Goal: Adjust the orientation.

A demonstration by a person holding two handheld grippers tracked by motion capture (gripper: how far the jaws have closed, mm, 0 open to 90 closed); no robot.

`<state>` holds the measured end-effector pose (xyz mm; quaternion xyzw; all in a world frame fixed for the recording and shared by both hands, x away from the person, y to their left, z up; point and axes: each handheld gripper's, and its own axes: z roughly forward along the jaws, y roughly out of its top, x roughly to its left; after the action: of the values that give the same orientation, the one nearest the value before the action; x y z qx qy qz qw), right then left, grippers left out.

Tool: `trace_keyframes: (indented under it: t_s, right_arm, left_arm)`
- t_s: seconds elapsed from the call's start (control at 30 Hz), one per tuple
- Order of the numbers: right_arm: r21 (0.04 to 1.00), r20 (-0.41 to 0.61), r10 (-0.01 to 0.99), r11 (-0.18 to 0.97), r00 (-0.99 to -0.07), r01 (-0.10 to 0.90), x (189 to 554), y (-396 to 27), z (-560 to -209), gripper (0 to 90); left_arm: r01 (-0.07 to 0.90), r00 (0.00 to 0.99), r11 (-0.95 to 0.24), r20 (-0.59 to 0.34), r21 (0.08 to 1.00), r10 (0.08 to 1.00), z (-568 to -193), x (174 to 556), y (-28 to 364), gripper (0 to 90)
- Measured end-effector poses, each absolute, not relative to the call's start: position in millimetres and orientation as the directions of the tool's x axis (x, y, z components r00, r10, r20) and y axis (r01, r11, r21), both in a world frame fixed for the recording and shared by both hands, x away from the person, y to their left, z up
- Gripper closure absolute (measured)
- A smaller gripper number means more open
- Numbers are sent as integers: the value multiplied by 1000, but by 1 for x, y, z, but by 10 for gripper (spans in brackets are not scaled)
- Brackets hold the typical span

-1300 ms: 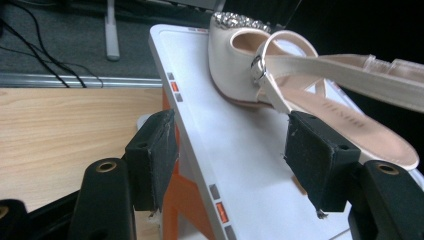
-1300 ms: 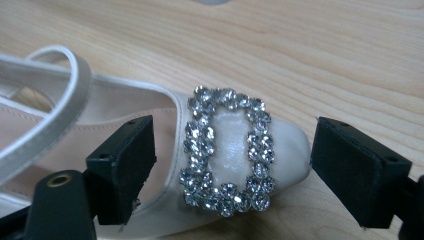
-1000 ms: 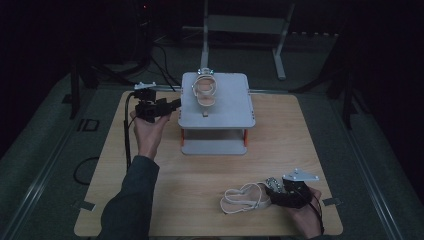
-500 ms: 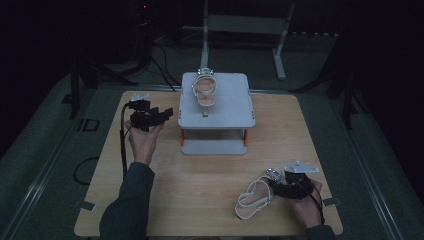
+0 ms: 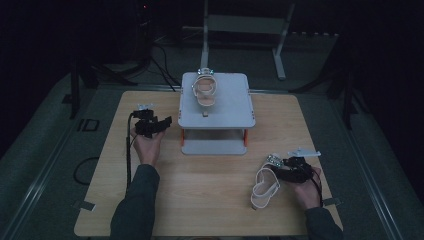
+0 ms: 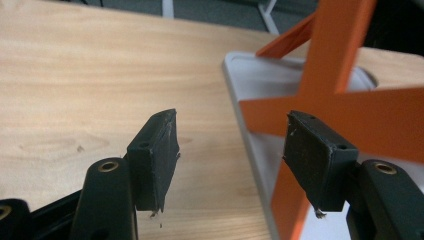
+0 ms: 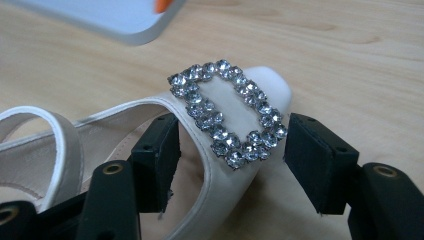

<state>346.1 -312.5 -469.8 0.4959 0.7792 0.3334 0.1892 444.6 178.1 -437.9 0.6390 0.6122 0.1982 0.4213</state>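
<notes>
Your right tool (image 7: 230, 145) sits low at the near right of the worktop (image 5: 200, 200), straddling the toe strap of a white sandal (image 5: 265, 185). Its jaws have just been closing and now stand one on each side of the strap, with the rhinestone buckle (image 7: 227, 112) between them. The left pad is tucked under the strap's arch, up against it or nearly so; the right pad stands just clear of the buckle's edge, so the strap is bracketed – not yet clamped. The sandal lies on the wood, its ankle strap looping away toward the near edge, well apart from the stand.

Your left tool (image 6: 230, 160) hovers at the far left of the worktop, just beside the left side of the grey stand (image 5: 217, 107). Its jaws are wide apart with nothing between them – you see bare wood and the stand's lower tray past the pads. An orange brace (image 6: 330, 100) of the stand crosses right behind the right pad, near it; whether they touch cannot be told.

A second sandal (image 5: 206, 90) rests on the stand's top plate, toward its far edge. In the high view, each forearm comes in from the bottom with a cable trailing from its tool
</notes>
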Motion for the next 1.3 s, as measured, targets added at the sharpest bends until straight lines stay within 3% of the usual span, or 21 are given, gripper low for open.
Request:
trace_keyframes:
  t_s: [0.57,0.77,1.03,1.3]
  right_arm:
    - [652,62,853,358,-518,668,414,-311,-469,401]
    - [680,20,867,354,-498,642,397,-319,-454,383]
    - [750,47,894,263,-445,606,350,-318,-424,412]
    - [692,61,924,233,-378,683,336,-301,-438,461]
  left_arm:
    - [647,147,69,-213,760,966,-477,443,176,390]
    - [650,132,78,-214,756,968,-488,442,176,389]
    - [654,115,85,-210,752,971,-497,440,175,388]
    - [660,95,95,-208,745,974,-505,439,177,389]
